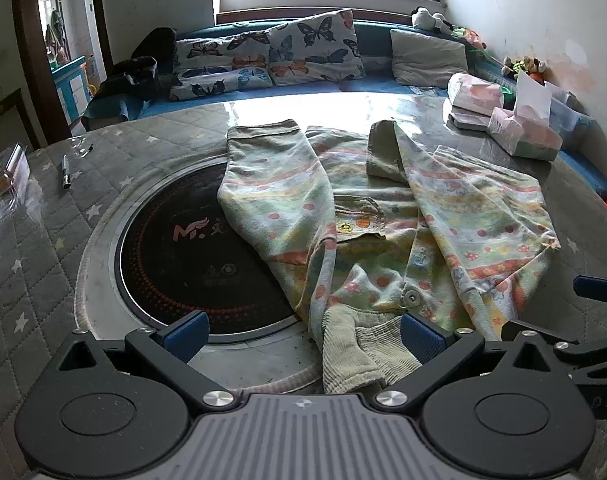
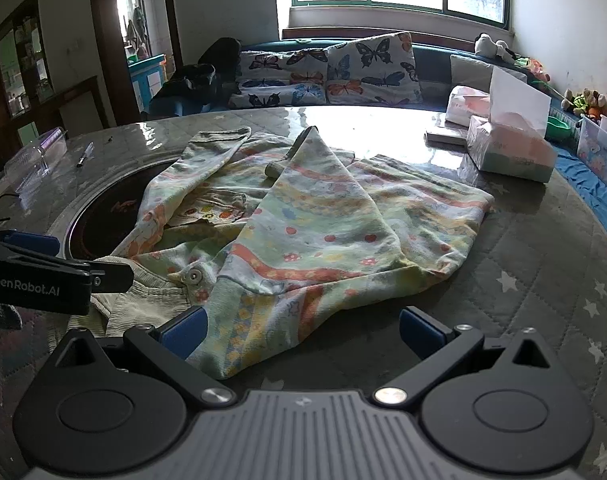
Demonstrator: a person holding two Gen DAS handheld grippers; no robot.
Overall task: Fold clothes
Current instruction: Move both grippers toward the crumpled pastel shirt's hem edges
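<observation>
A small patterned child's top [image 1: 383,216] [image 2: 303,216] in pale green with orange stripes lies crumpled on the round table, both sleeves folded in over its body. Its ribbed collar [image 1: 355,348] [image 2: 143,296] points toward me. My left gripper [image 1: 303,334] stands open, its jaws wide on either side of the collar, pads not pressing it. My right gripper [image 2: 303,330] is open too, spread over the near shoulder edge of the top. The left gripper's body [image 2: 35,280] shows at the left edge of the right wrist view.
The table [image 1: 55,240] has a quilted grey star-print cover under clear plastic and a round black cooktop [image 1: 191,256] set in its middle. Tissue packs [image 2: 507,148], a pen [image 1: 65,171] and a clear box [image 2: 35,156] lie around. A cushioned bench [image 1: 303,56] runs behind.
</observation>
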